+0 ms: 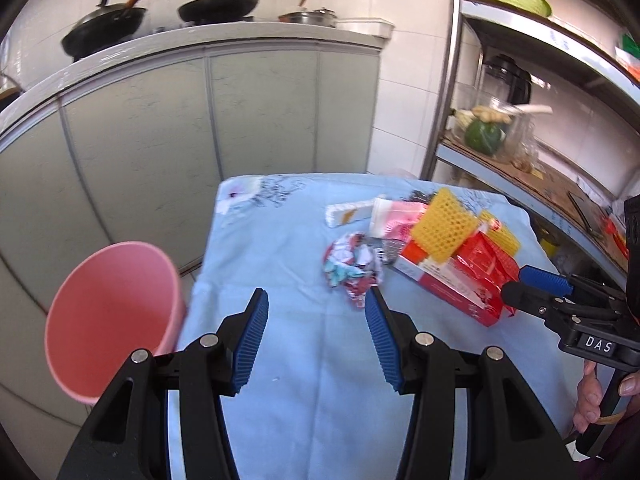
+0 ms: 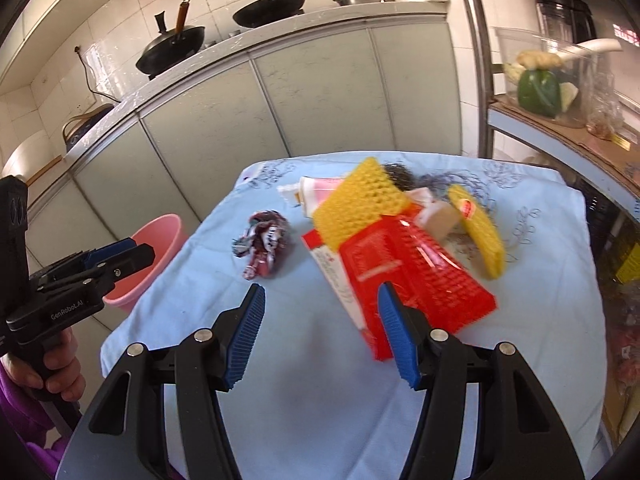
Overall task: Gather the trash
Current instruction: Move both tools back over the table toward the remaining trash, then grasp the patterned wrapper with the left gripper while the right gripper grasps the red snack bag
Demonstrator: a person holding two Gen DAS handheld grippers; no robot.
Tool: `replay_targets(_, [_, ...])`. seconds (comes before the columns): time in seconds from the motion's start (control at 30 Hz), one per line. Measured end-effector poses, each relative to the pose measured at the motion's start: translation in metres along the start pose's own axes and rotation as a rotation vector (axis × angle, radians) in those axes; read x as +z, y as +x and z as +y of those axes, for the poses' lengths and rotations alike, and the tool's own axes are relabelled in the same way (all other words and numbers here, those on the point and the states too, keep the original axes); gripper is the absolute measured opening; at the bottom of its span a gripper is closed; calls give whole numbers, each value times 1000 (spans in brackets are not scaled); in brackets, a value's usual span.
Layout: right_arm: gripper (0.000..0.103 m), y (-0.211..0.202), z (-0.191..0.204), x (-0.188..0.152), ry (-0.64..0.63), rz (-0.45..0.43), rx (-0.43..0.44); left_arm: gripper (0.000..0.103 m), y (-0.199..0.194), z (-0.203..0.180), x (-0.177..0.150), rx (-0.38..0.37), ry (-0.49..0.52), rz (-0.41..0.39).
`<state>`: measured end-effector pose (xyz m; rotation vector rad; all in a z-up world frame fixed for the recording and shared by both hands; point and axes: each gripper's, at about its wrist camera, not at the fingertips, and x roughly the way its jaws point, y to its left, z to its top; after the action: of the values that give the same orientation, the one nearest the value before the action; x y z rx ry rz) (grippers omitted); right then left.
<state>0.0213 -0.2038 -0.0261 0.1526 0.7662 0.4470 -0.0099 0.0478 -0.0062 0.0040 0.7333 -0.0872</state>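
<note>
Blue ribbed pads line the two black fingers of each hand-held gripper, and both pairs stand apart with nothing between them. The left gripper [image 1: 316,336] hangs released above the near part of a pale blue tablecloth [image 1: 280,248]. Just beyond its fingertips lies a crumpled wrapper [image 1: 352,266], a patterned wad in red, white and teal. The right gripper [image 2: 320,334] is likewise released and empty; its right finger stands just in front of the near corner of a red box [image 2: 400,276], without visibly pressing on it.

Farther out, the trash sits in a loose heap on the right and far half of the cloth. The red box is the largest piece, lying flat with its long axis running from the near right toward the far left. A yellow foam net [image 2: 356,200] leans across its far end, and a second yellow net [image 2: 480,232] lies to the right, on edge. Behind these rest a white and pink tube [image 2: 320,190], lying roughly left to right, and, in the left wrist view, a white packet [image 1: 348,214].

A pink bin [image 1: 112,320] stands on the floor just beside the left edge of the table. Its visible inside looks empty, so the collecting appears not yet begun: every piece seen is on the cloth and remains to be carried over.
</note>
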Motion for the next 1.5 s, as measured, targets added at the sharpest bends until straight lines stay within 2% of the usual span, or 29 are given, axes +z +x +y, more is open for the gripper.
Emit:
replay_targets(0.17, [59,-6,-21,-2,33,-14,-39,50,26,-24,8,-42,56,22])
replay_targets(0.37, [59,-8,-34,-1,37,-28,-79,50,62,-39,15,-53,92,49])
replay_targets(0.67, [59,-7,-44,-1,47,-20,-102,47,101,-22,17,-62,44,91])
replay_targets(0.7, [59,-6,-45,-1,49,-18,-101,45,102,-19,16,-71,36,93])
replay_targets(0.77, [59,-4,-45,0,48,-14,-102,32,103,-15,15,-88,24,92])
replay_targets(0.87, [59,-2,-45,1,45,-11,-98,19,105,-11,13,-115,7,103])
replay_targets(0.97, [59,-2,-44,1,42,-7,-91,13,103,-9,10,-118,-2,100])
replay_targets(1.37, [60,7,-51,7,47,-4,-116,10,64,2,2,-158,-42,60])
replay_targets(1.5, [61,5,-50,13,88,-10,-42,10,57,7,-3,-170,-58,63])
